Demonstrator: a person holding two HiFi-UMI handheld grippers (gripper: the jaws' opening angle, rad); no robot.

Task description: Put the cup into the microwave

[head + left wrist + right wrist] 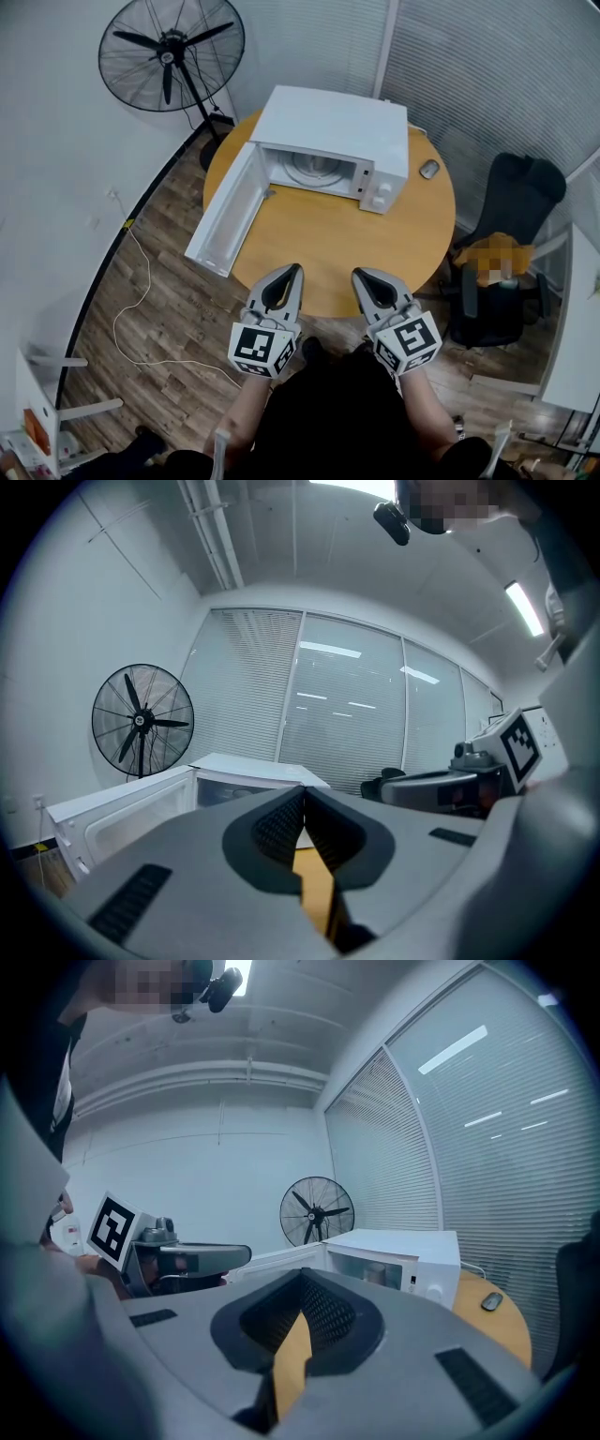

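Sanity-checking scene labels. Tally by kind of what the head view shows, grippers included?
microwave: 1
small grey object on the table: 1
table: 1
fan: 1
chair: 1
grippers: 2 (left gripper, right gripper)
Total: 7

An office is shown under even, cool overhead light, with a ceiling strip (525,607) mirrored as streaks in the glass partition (347,724). Only faint shadows are cast on the table (309,234), at its far edge. Both gripper views are bent by wide-angle distortion and darkened at the corners. The left gripper (303,791) and right gripper (302,1275) are rendered soft in the foreground.
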